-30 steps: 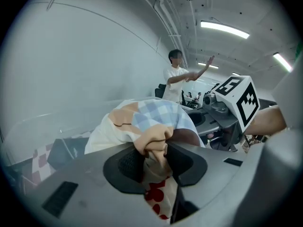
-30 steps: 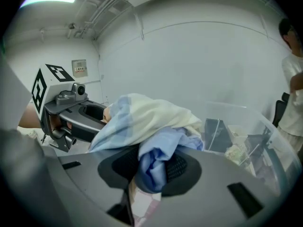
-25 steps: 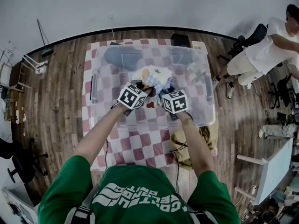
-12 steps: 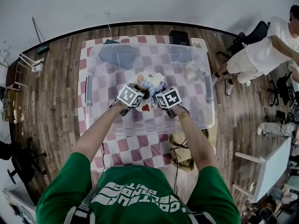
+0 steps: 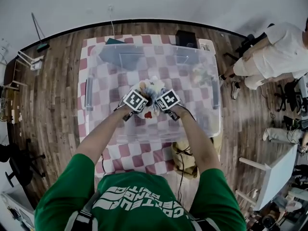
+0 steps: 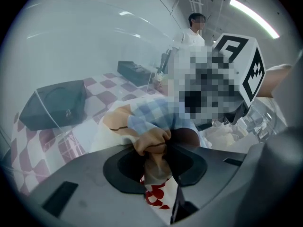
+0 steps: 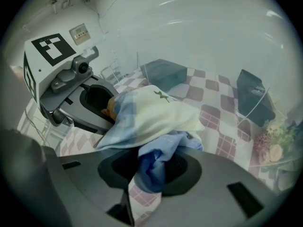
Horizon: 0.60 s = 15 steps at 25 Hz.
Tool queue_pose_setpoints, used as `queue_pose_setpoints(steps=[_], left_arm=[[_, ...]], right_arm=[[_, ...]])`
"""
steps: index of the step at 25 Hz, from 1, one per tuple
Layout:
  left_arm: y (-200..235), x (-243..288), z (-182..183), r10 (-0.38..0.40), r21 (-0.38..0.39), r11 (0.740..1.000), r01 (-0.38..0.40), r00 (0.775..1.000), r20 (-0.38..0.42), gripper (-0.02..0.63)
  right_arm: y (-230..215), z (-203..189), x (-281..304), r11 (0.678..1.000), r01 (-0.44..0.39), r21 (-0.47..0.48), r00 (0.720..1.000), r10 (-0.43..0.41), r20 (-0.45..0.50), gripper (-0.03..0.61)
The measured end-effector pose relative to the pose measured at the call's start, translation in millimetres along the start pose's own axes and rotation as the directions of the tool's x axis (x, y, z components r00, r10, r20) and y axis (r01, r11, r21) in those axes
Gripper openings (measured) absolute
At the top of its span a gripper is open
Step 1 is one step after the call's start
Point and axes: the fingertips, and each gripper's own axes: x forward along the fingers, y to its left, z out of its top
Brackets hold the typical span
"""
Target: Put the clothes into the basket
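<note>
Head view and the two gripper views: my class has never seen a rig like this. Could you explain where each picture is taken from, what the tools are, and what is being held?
A person wears a camera on the head, and that view looks down over both arms. Each hand holds a gripper, a two-jawed tool carrying its own camera that looks along the jaws. A clear plastic basket stands on a checked cloth. The left gripper and the right gripper are each shut on one bundle of clothes, pale with blue checks, held within the basket's outline.
</note>
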Motion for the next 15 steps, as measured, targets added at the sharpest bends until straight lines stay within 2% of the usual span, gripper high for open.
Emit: queue_pose_setpoints(steps=[7, 15], left_arm=[[2, 22, -20, 0.003, 0.036, 0.999, 0.000, 0.997, -0.075, 0.115], [2, 31, -25, 0.002, 0.067, 0.998, 0.005, 0.995, -0.096, 0.115]], right_arm=[[-2, -19, 23, 1.000, -0.003, -0.017, 0.996, 0.002, -0.089, 0.124], [-5, -30, 29, 1.000, 0.005, -0.021, 0.993, -0.008, -0.120, 0.129]])
